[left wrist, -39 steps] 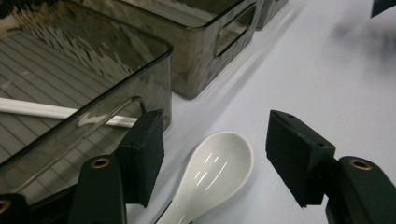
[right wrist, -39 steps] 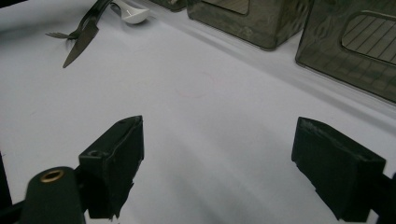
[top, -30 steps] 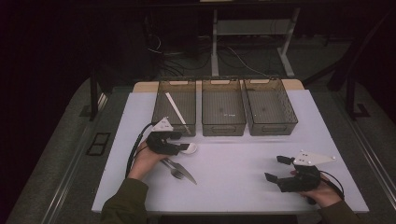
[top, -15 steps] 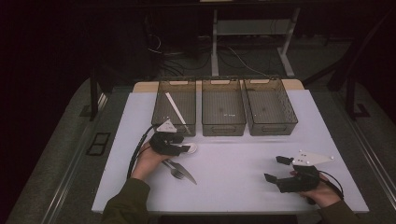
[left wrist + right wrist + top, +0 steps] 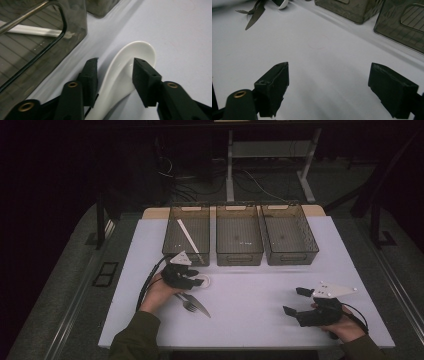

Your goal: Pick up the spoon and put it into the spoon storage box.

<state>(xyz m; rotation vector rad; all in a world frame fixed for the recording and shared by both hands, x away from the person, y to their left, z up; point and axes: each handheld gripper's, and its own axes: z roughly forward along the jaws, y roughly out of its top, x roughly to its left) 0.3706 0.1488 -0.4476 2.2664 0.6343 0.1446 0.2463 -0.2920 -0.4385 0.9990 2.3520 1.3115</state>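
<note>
My left gripper [image 5: 113, 75] straddles the white spoon [image 5: 125, 72] near the worktop's far-left trays, jaws just closing, not yet touching, its handle running back between them; right gripper [image 5: 337, 90] waits agape

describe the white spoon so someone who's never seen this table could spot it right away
Start at the row of three dark bins at the far edge of the white table and take the left bin. Just in front of it, the white spoon lies on the table between the jaws of the left claw, which have just been closing. Unlike the dark fork and knife nearby, it is glossy white with a rounded bowl.
</note>
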